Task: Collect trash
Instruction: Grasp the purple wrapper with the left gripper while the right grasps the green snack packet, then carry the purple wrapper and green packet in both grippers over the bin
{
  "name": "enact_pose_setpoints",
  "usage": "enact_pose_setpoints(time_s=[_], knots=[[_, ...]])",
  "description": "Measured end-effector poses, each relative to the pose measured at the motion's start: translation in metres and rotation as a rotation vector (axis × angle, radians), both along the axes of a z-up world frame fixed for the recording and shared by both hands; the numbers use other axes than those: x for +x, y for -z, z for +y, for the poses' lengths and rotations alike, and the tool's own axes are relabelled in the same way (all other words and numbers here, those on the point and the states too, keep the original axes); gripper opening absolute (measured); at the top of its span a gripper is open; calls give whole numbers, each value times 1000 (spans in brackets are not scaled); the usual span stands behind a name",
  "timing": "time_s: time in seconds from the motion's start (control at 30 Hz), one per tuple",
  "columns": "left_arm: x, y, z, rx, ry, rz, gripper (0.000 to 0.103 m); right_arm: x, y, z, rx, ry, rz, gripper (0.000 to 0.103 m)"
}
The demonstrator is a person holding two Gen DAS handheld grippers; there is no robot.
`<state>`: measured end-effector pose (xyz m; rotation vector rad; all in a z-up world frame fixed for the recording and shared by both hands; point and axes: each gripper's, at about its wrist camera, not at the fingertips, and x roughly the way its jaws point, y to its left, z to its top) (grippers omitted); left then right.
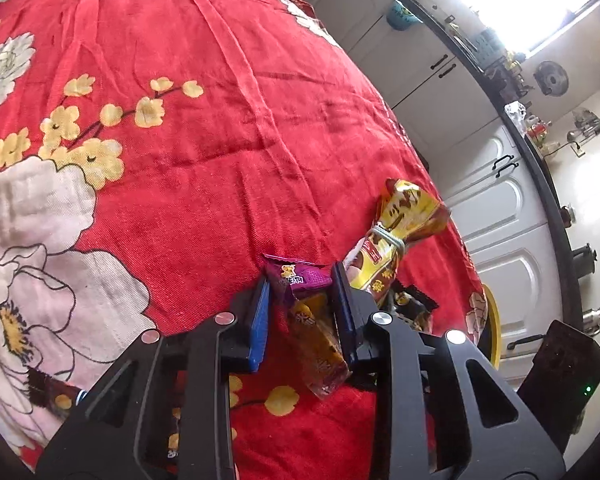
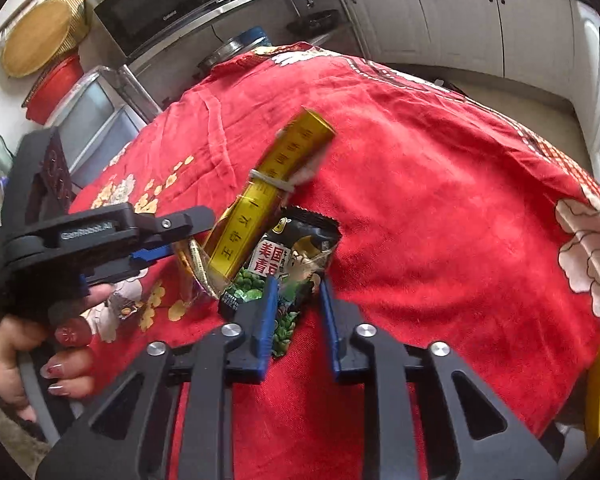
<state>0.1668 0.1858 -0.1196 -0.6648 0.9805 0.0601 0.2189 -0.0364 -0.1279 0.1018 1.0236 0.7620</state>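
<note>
Fingers [image 1: 260, 320] of the left gripper [image 1: 302, 280], blue-padded, stand close together in the lower middle of the left wrist view, clamped on a purple snack wrapper [image 1: 300, 278] and an amber wrapper [image 1: 320, 348] bunched with it; the purple one carries Chinese characters too crumpled to read. Just right of them, a gold bag [image 1: 400, 220] tied at its neck with a rubber band lies on the red floral cloth [image 1: 220, 140] covering the tabletop, its lower end hidden behind the right-hand finger. A black packet [image 1: 414, 304] peeks out beyond that finger, mostly covered. At the far right edge white cabinet doors [image 1: 480, 208] bend with the lens, and the window above them is blown out by glare. In the right wrist view, the right gripper [image 2: 298, 284] sits at lower centre with its fingers [image 2: 266, 316] drawn in on the black packet [image 2: 296, 256] of green peas, whose white label reads 美国青豆; the packet's lower part is hidden between the pads. The gold bag [image 2: 268, 200] slants up the frame behind it, printed with gold characters that look like 王守义, though blurred. At left, the left gripper [image 2: 180, 240] enters side-on, marked "GenRobot.AI", held by a hand [image 2: 32, 352] cut off by the frame edge. A microwave [image 2: 160, 4] at upper left bears a small brand name too faint to read.
</note>
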Motion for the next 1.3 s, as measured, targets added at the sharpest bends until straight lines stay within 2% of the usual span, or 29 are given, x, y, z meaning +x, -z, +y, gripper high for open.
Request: enact_pose_setpoints(time_s=[0.27,0.6,0.9,1.3], knots=[[-9,-12,-3,61,12,-30,17,-10,-5,-18,32,16,-8,11],[-18,-45,-26,142,56,-110,16,-23,-23,-54,27,60,-80,10],[-15,-66,-64,160,128,-171,16,-26,-40,-96,48,135,-125,10],[-6,-80,-111,183,223,-213,16,-34,-56,-135,67,218,-162,10]])
